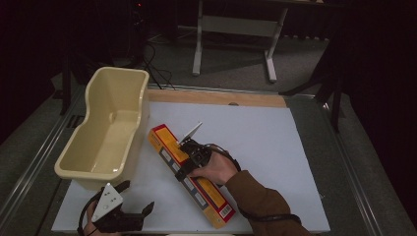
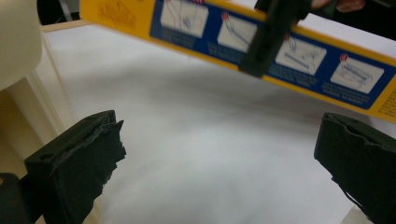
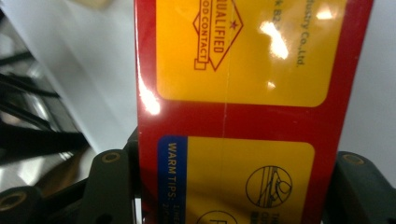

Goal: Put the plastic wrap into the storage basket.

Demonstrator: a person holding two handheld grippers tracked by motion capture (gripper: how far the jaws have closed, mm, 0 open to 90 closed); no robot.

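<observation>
Right gripper (image 1: 189,156) clamped across a long yellow-and-red box (image 1: 196,182), beside the cream tub (image 1: 105,129).

Its jaws pinch the box's two long sides near mid-length, a sensible spot since a long carton grabbed near one end would droop; in the right gripper view the red edges sit tight between both jaws. The box lies diagonally over the white table sheet (image 1: 265,142), its far end near the tub's wall; it looks lifted slightly, though I cannot be sure from the high view. The right hand (image 1: 216,171) reaches in from the lower right, wrist bent, gripper pointing down. Left gripper (image 1: 129,218) waits at the near edge, jaws spread wide with nothing between them, aimed toward the box, probably ready to steady it.
</observation>
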